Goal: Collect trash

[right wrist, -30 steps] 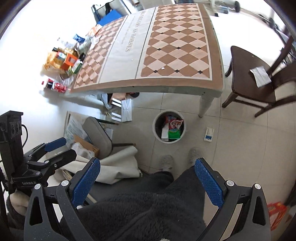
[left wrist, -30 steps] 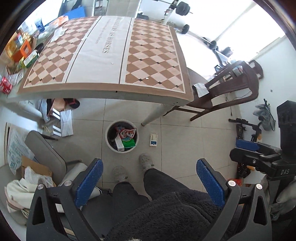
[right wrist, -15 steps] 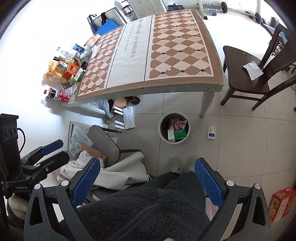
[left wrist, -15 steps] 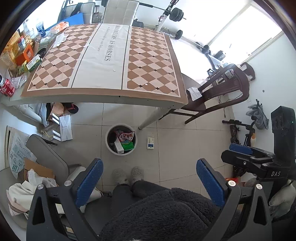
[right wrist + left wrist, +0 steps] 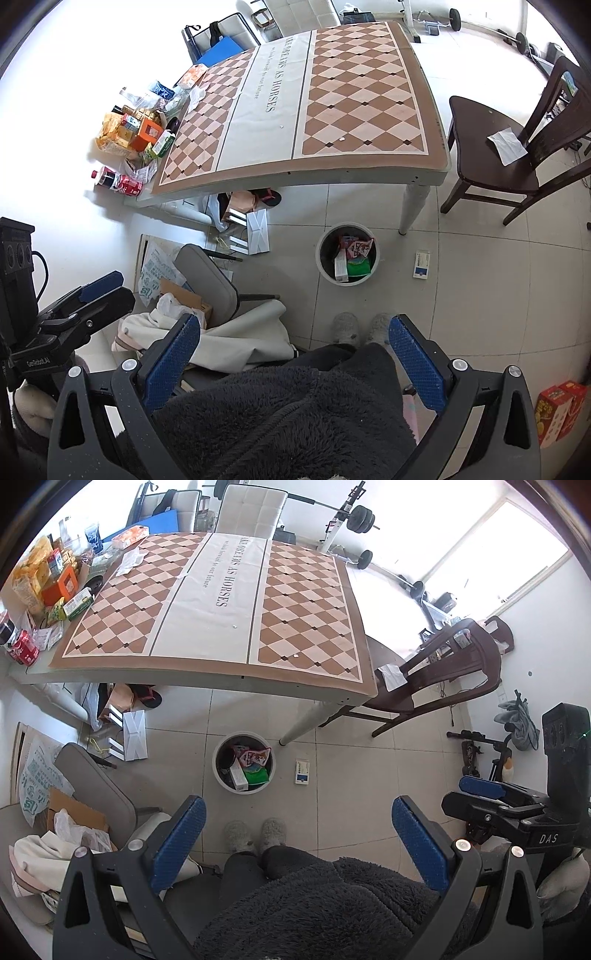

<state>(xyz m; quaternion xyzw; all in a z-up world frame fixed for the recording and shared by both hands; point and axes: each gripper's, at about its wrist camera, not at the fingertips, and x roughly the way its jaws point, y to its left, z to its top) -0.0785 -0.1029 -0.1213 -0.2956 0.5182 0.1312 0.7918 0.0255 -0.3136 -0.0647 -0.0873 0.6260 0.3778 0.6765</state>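
A round white trash bin (image 5: 221, 775) stands on the tiled floor by the table leg, holding several wrappers and boxes; it also shows in the right wrist view (image 5: 321, 264). A small white and blue box (image 5: 301, 771) lies on the floor right of the bin, also in the right wrist view (image 5: 421, 264). My left gripper (image 5: 297, 829) is open and empty, held high above the floor. My right gripper (image 5: 293, 347) is open and empty at the same height. Each gripper shows in the other's view, the right (image 5: 480, 786) and the left (image 5: 101, 282).
A table (image 5: 207, 675) with a checked cloth has snack packs, boxes and a cola can (image 5: 24, 651) at its left end. A dark wooden chair (image 5: 436, 679) with a paper on its seat stands right. A grey chair, cardboard and cloth (image 5: 74, 812) crowd the floor left.
Both grippers have risen and pulled back, so the table, bin and floor look smaller and farther. Both stay open and empty. The person's feet have drawn together.
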